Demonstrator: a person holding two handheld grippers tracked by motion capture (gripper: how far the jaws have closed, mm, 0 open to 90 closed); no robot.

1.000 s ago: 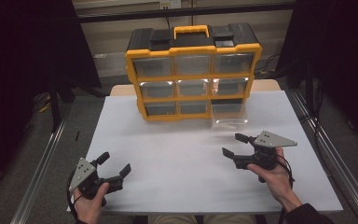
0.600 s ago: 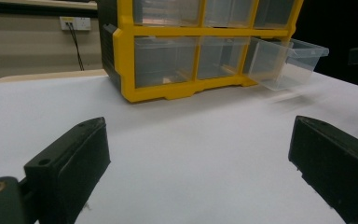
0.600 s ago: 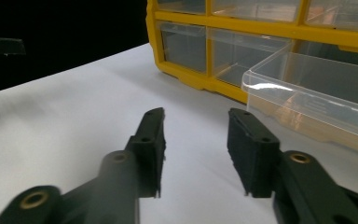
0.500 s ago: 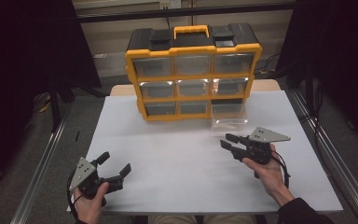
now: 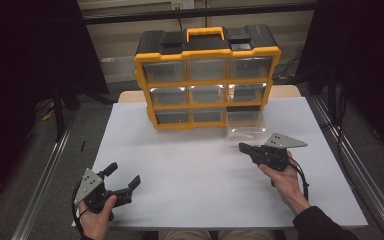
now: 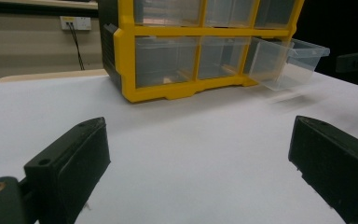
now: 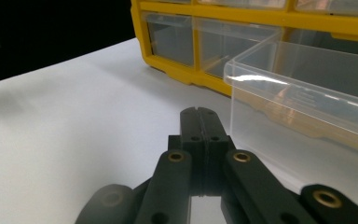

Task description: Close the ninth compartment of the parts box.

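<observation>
A yellow and black organizer [image 5: 207, 80] with clear drawers stands at the back of the white table [image 5: 190, 170]. Its bottom right drawer [image 5: 245, 127] is pulled out, and in the right gripper view this drawer [image 7: 298, 102] is clear and looks empty. My right gripper [image 5: 242, 147] is shut on nothing, its tip just in front of the drawer's left corner; its jaws [image 7: 199, 116] are pressed together. My left gripper [image 5: 125, 174] rests open near the table's front left corner. Its jaws stand wide apart [image 6: 198, 140], facing the organizer [image 6: 126, 65] and the drawer [image 6: 284, 63].
Bare white tabletop lies between the two grippers and in front of the organizer. Metal rails [image 5: 45, 170] run along both sides of the table. A wall socket [image 6: 76, 22] sits on the wall behind.
My right gripper has gone from open to shut and has moved slightly toward the pulled-out drawer. The left gripper has stayed still and open.
</observation>
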